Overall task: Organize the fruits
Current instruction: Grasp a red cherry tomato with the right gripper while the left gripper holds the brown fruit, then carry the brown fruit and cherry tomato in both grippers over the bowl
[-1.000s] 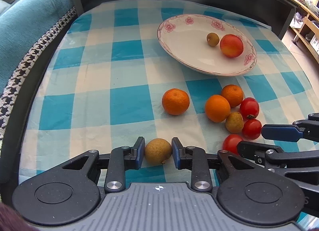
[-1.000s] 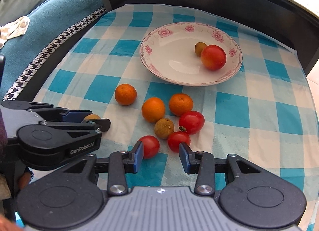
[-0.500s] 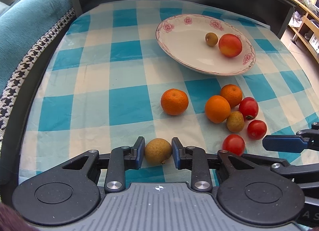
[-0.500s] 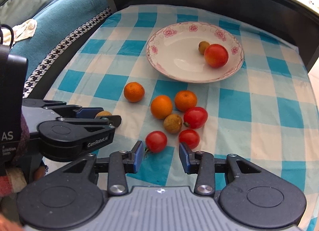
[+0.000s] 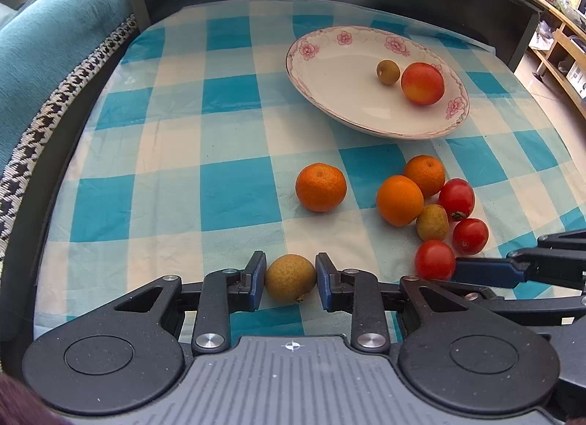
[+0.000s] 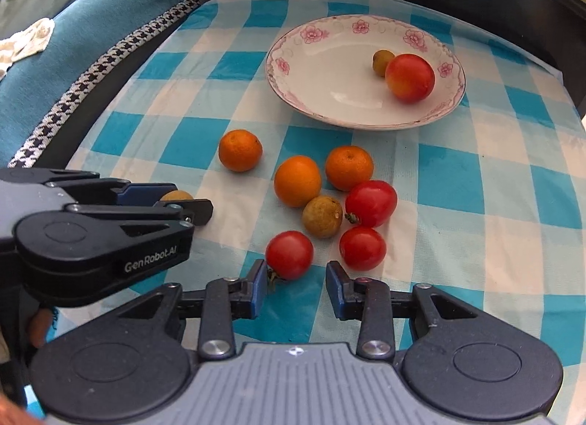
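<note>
Left tongs (image 5: 290,276) pinch a small round tan-brown longan (image 5: 290,277); right tongs (image 6: 296,285), spread, flank a glossy red cherry tomato (image 6: 289,254); next, likely closing on it, then the white floral-rimmed plate (image 5: 315,86).

My left gripper (image 5: 290,276) and right gripper (image 6: 295,288) were matte black, with blue finger pads (image 5: 258,273), silver screws, ribbed grey housings and white "GenRobot.AI" lettering on the left one's side.

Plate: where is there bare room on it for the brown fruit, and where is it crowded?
The plate is bare across its left and near parts; only a small brown fruit and a red fruit sit at its right. Crowded: the cluster of oranges and tomatoes on the checked cloth below it.
</note>
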A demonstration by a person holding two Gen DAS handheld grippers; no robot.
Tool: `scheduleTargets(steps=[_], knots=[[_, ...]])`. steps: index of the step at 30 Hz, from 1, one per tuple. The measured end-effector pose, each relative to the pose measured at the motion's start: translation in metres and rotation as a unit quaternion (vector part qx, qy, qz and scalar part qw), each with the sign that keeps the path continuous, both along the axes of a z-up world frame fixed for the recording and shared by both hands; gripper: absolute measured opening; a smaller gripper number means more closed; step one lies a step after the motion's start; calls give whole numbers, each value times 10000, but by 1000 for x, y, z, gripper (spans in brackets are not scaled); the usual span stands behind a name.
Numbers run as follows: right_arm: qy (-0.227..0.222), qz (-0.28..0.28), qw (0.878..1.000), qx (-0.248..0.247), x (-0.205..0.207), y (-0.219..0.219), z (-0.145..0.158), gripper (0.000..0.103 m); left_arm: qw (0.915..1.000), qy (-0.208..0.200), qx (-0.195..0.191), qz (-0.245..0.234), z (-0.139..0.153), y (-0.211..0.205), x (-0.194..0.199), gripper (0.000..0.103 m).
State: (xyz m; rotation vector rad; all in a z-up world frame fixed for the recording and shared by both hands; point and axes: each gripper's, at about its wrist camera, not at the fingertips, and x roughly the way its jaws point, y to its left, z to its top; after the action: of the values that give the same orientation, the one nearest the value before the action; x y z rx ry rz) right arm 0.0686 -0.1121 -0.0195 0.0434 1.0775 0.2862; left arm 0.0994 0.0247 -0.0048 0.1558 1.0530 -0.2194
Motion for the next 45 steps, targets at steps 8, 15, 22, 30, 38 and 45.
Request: scheduleTargets(steps=[8, 15, 22, 30, 38, 45], knots=[[-30, 25, 9998, 188, -3, -8, 3, 16, 9996, 40, -223, 178, 2, 9, 5, 37], [91, -70, 9988, 476, -1, -17, 6, 14, 9996, 67, -220, 145, 1, 8, 4, 37], [152, -226, 9976, 634, 6, -15, 5, 38, 9996, 72, -249, 129, 1, 9, 4, 38], [-116, -237, 9987, 440, 11, -7, 0, 35, 9997, 41, -216, 110, 1, 8, 2, 39], [-172, -33, 9994, 292, 5, -6, -2, 30, 9997, 80, -196, 82, 2, 9, -2, 42], [-202, -47, 9995, 226, -4, -12, 1, 29, 10000, 47, -40, 0, 4, 0, -9, 36]])
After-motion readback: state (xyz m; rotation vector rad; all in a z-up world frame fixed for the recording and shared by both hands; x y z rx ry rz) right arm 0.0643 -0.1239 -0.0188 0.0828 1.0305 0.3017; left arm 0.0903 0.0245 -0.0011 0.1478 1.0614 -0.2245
